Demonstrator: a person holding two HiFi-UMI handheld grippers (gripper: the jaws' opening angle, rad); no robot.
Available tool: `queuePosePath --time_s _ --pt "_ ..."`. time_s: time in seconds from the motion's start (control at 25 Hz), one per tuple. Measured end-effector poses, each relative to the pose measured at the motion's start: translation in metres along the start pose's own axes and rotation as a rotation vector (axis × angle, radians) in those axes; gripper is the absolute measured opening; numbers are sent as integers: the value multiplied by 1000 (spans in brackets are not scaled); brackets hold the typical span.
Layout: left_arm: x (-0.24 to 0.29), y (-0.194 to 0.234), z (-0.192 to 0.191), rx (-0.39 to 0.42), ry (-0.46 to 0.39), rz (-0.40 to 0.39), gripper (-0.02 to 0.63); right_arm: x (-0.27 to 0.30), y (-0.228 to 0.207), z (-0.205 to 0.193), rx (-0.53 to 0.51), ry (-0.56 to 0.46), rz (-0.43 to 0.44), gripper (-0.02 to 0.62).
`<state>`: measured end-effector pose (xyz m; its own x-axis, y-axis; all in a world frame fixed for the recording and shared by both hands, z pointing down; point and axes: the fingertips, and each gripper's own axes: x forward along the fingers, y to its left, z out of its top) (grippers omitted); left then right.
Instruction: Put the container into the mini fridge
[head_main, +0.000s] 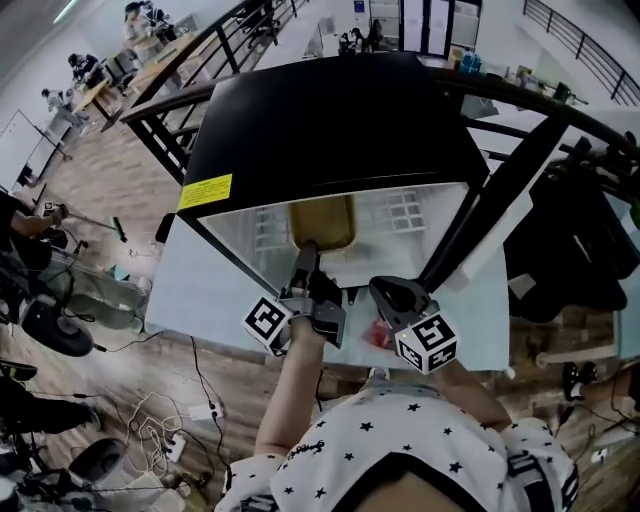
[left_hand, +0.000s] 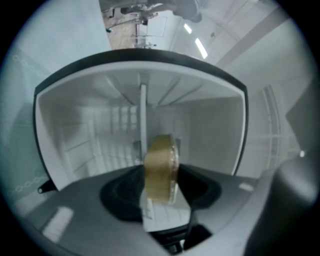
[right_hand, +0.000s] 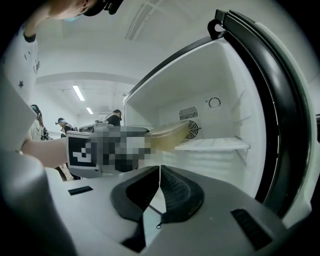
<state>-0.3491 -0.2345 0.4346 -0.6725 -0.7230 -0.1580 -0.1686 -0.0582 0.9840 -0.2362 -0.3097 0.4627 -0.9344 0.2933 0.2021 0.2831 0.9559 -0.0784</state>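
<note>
At far left, a wooden floor (head_main: 90, 190) runs under desks where several people work, and loose cables (head_main: 160, 425) trail across it nearer the camera. A black railing (head_main: 200, 70) crosses behind. A pale table (head_main: 190, 290) carries the mini fridge (head_main: 330, 120) - black on top, white inside. Its black door (head_main: 510, 190) is swung open to the right.

The left gripper (head_main: 305, 258) reaches into the fridge mouth. Its jaws stand fairly wide apart and are clamped on the near end of a yellowish translucent container (head_main: 322, 222). In the left gripper view the container (left_hand: 161, 167) shows edge-on between the jaws, with the white cavity behind it. Seen from the right gripper view, the container (right_hand: 170, 136) pokes into the fridge at the level of the white wire shelf (right_hand: 215, 145). Its far end is over the shelf's left part - whether it actually rests on the wires is hard to tell.

The right gripper (head_main: 383, 290) hangs just beside the left one, in front of the fridge opening. Its ribbed pads (right_hand: 172, 187) are pressed together with nothing between them.
</note>
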Motion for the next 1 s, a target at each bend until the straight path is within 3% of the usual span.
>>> queuePosePath --time_s 0.6,0.8,1.0 --pt "12 -6 8 31 -52 3 218 5 -1 -2 -18 -3 113 21" --pt "5 -5 5 71 -48 -21 289 2 3 -13 -18 -2 118 21" --pt "0 -6 2 90 -31 -27 296 0 -1 -12 -11 -9 103 21"
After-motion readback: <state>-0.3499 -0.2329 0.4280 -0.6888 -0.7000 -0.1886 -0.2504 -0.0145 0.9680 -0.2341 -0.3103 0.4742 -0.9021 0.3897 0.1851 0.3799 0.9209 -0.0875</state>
